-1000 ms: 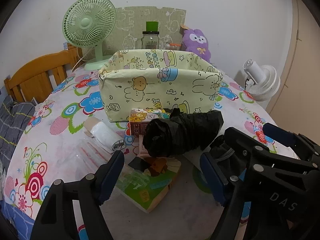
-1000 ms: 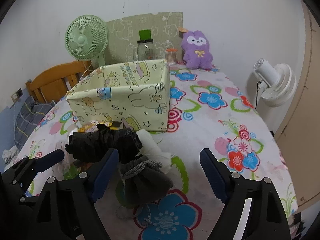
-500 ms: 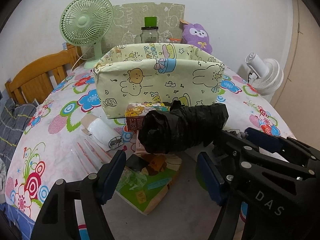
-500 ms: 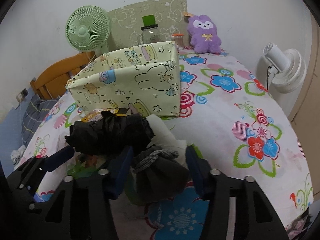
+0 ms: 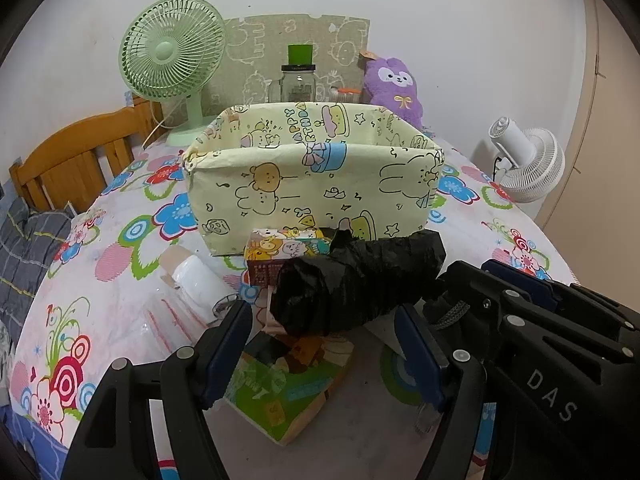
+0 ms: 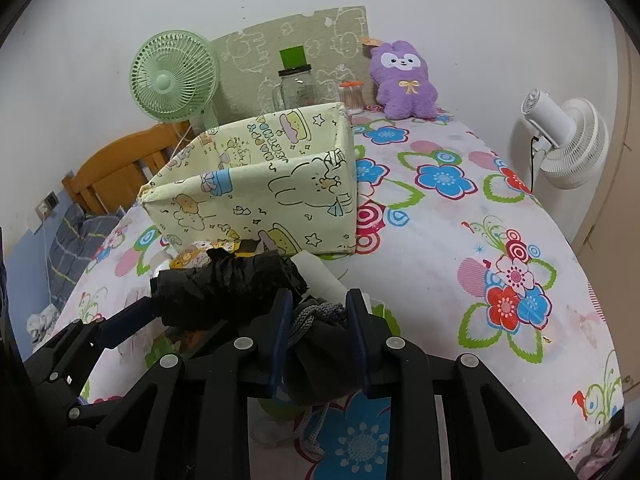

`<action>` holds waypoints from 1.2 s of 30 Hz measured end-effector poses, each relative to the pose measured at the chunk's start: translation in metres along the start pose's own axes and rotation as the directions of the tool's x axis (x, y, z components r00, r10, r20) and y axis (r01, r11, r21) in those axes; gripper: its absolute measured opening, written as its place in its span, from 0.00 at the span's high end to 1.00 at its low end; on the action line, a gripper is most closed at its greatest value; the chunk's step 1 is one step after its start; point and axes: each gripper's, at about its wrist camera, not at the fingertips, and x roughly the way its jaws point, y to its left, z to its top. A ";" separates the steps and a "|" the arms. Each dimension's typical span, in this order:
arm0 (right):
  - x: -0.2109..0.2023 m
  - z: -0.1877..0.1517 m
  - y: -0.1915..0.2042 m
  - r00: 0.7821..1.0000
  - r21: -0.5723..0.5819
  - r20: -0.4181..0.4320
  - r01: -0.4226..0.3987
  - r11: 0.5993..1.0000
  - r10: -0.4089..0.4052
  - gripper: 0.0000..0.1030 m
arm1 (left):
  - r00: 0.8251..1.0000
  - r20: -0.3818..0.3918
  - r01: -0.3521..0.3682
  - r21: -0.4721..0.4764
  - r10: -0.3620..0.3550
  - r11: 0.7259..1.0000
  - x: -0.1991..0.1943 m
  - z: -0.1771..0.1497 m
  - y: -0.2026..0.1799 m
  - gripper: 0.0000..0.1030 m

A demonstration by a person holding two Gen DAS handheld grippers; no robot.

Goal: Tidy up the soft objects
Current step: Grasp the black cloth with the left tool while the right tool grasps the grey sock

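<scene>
A yellow cartoon-print fabric bin stands open on the flowered table; it also shows in the right wrist view. In front of it lies a black crinkled plastic roll, seen too in the right wrist view. My right gripper is shut on a dark grey drawstring pouch just right of the roll. My left gripper is open, its jaws either side of the roll's near end. A green tissue pack lies under the roll.
A small cartoon box and a white roll lie in front of the bin. At the back stand a green fan, a glass jar and a purple plush. A white fan stands off the table's right edge.
My right gripper moved forward over the grey pouch and closed its jaws on it. My left gripper edged closer to the black roll and stayed open.
</scene>
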 end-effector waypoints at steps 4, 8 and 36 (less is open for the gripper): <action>0.000 0.003 -0.001 1.000 0.007 0.002 0.001 1.000 -0.001 0.71 | 1.000 0.009 0.006 0.001 -0.006 1.000 0.000 0.004 0.000 0.35; -0.002 0.010 -0.001 1.000 0.009 0.018 0.001 1.000 -0.001 0.73 | 0.999 0.014 0.035 -0.015 -0.035 0.999 0.001 0.010 0.002 0.50; 0.011 -0.006 -0.002 1.000 0.006 -0.009 0.020 1.000 -0.019 0.62 | 0.998 -0.036 0.056 0.015 -0.055 0.998 0.007 -0.010 -0.018 0.74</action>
